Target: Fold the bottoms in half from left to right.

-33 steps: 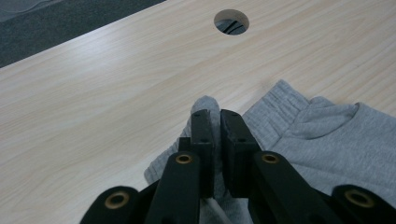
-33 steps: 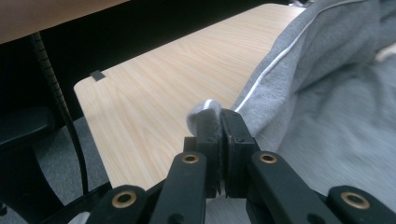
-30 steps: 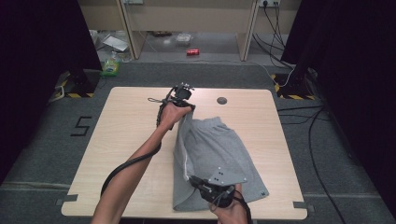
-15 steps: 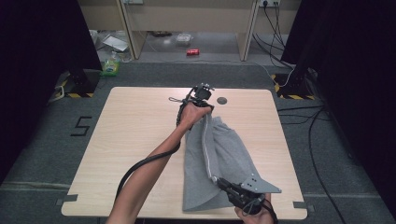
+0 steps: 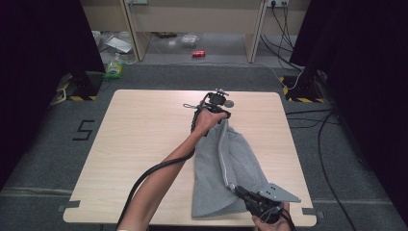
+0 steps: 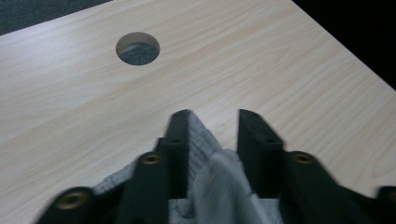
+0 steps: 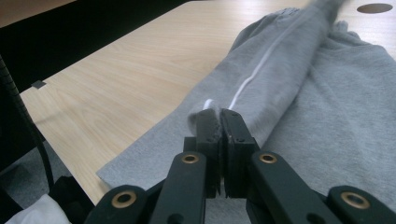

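Note:
A grey garment [image 5: 226, 168] with a white stripe lies lengthwise on the right half of the wooden table [image 5: 144, 134]. My left gripper [image 5: 222, 114] is at its far end, by the table's round hole [image 5: 228, 103]. Its jaws have just been opening. In the left gripper view they [image 6: 212, 126] stand apart, with a fold of the garment [image 6: 219, 177] loose between them, resting against the left one. Near the front edge, my right gripper [image 5: 234, 187] is shut on the rolled near end; in the right gripper view the jaws [image 7: 220, 122] pinch the garment [image 7: 327, 102].
The hole [image 6: 137, 48] lies just beyond the left jaws. The table's front edge runs close under the right hand. On the floor behind are a red can [image 5: 198, 53] and a green bottle [image 5: 114, 70]. Cables trail at the right.
Both hands have moved to the right, dragging the garment with them across the table. The left gripper's jaws have parted on the far end.

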`<state>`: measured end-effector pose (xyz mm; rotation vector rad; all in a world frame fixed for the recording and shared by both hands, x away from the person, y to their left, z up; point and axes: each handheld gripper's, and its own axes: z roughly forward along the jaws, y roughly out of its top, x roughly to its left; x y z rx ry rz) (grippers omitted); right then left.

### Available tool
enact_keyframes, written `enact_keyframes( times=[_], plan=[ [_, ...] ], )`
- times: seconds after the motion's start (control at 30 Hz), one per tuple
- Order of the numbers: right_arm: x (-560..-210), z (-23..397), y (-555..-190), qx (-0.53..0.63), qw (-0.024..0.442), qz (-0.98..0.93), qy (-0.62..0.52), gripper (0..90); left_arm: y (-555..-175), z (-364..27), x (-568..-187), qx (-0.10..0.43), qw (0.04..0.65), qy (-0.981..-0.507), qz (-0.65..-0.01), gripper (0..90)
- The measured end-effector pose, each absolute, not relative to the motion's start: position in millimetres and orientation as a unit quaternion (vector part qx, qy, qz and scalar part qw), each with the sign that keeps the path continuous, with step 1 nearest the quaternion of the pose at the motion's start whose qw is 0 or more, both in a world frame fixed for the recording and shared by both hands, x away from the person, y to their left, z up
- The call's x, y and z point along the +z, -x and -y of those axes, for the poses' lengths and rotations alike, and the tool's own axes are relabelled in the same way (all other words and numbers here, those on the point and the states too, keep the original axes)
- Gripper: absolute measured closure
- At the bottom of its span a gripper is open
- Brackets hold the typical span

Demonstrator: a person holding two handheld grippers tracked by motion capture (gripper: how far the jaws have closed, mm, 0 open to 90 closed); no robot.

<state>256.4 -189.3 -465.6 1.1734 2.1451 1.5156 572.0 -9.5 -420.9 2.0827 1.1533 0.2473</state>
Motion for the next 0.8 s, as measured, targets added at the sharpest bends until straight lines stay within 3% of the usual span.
enact_keyframes(
  times=[0.2,0.43,0.8],
  plan=[
    [-469.7,193.5,-259.0,0.514,0.13,-0.741,-0.412,86.8,-573.7,-2.2,-422.9,0.098,0.359,-0.81,-0.453,52.0],
    [-471.7,206.9,-255.4,0.508,0.138,-0.734,-0.429,86.9,-575.7,-44.0,-431.5,0.105,0.346,-0.804,-0.471,46.8],
    [-471.2,240.7,-246.3,0.49,0.187,-0.717,-0.459,86.9,-577.9,-90.3,-456.1,0.098,0.33,-0.792,-0.505,42.8]
  ],
)
